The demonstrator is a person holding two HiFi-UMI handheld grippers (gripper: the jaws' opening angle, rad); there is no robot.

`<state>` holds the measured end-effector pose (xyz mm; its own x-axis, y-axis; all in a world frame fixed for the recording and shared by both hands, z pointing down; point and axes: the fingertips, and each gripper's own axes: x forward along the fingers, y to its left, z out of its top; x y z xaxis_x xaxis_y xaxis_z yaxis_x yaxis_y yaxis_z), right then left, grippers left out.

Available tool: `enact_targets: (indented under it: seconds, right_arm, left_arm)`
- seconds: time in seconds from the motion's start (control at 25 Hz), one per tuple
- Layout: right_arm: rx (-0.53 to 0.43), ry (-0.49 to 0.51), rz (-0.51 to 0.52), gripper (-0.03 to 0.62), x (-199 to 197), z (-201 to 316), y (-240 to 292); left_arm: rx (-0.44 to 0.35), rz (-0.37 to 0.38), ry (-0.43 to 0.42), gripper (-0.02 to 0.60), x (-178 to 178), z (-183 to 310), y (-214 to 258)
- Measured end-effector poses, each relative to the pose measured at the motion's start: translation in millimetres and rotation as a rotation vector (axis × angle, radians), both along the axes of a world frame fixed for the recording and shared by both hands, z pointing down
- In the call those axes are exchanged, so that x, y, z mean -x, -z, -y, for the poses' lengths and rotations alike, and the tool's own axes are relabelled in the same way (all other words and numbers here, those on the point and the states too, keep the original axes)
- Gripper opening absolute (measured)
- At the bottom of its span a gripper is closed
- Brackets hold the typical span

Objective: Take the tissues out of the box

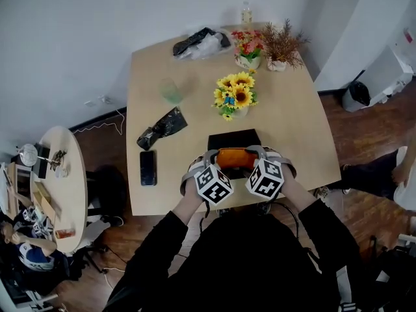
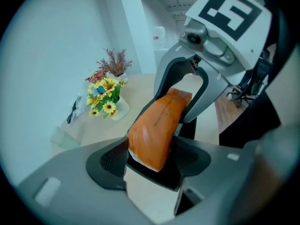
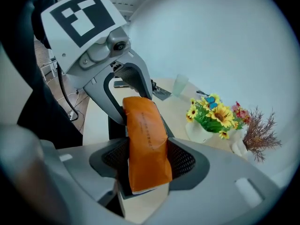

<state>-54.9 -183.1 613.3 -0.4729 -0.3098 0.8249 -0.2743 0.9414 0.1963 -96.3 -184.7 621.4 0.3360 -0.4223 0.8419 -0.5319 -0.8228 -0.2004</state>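
An orange tissue pack (image 1: 236, 157) hangs just over the near end of the black box (image 1: 233, 138), held from both ends. My left gripper (image 1: 208, 163) is shut on the pack's left end and my right gripper (image 1: 264, 159) on its right end. In the left gripper view the pack (image 2: 157, 125) sits wedged between the pads of the left gripper (image 2: 152, 159), and the right gripper's fingers (image 2: 197, 86) clasp its far end. The right gripper view shows the pack (image 3: 146, 142) pinched in the right gripper (image 3: 147, 162), with the left gripper's fingers (image 3: 119, 95) behind it.
On the table (image 1: 292, 135) stand a sunflower pot (image 1: 235, 97), a pale green cup (image 1: 171, 91), two more flower pots (image 1: 249, 49) at the back, and a heap of plastic bags (image 1: 201, 43). A black pouch (image 1: 162, 127) and a phone (image 1: 148, 168) lie left of the box.
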Motion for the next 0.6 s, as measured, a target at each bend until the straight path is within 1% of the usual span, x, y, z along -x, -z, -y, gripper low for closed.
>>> enact_targets:
  seconds: [0.16, 0.32, 0.44, 0.6]
  right_arm:
    - [-0.061, -0.012, 0.009, 0.255, -4.3, 0.6, 38.9]
    - [-0.141, -0.084, 0.013, 0.255, -28.6, 10.0, 78.0]
    - [-0.191, -0.161, 0.002, 0.255, -63.4, 20.5, 96.5]
    - [-0.193, -0.282, -0.014, 0.255, -123.2, 13.2, 98.1]
  left_arm:
    - [-0.061, 0.002, -0.015, 0.268, -4.3, 1.5, 40.0]
    - [-0.137, 0.003, -0.075, 0.268, -28.3, 14.2, 79.9]
    - [-0.185, -0.013, -0.148, 0.268, -63.6, 27.8, 98.1]
    - [-0.194, -0.028, -0.27, 0.269, -124.9, 25.3, 99.5]
